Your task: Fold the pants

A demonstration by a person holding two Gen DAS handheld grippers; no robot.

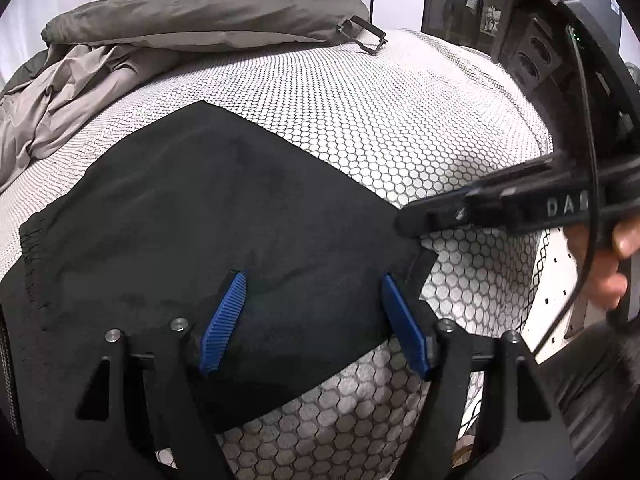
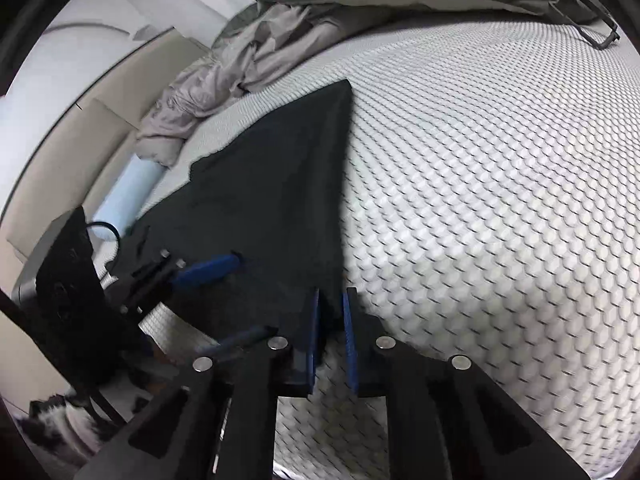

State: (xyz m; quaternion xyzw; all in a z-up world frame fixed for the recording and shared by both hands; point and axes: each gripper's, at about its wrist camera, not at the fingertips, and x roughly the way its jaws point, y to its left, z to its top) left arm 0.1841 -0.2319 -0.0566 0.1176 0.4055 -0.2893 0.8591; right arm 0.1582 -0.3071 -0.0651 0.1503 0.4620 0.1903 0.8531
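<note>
Pants [image 1: 208, 208], black and partly folded, lie flat on the white mattress [image 1: 400, 120] with its honeycomb pattern, near the front edge; the gathered waistband sits at the left in the left wrist view, and a folded corner points toward the far side of the bed. Over the near edge of the fabric, the left gripper [image 1: 314, 280] has its blue pads [image 1: 224, 320] spread wide, with cloth lying between them but neither pad pinching it. On the pants' right-hand corner, the right gripper [image 2: 332, 312] has its jaws drawn nearly together, and a thin fold of black cloth runs between the blue pads, so it pinches the pants there. A hand [image 1: 604, 264] grips that tool's handle at the right edge of the left wrist view. At the far side of the mattress a crumpled grey duvet [image 1: 192, 20] is heaped, and beside it rests a small dark plastic frame [image 1: 362, 34].
</note>
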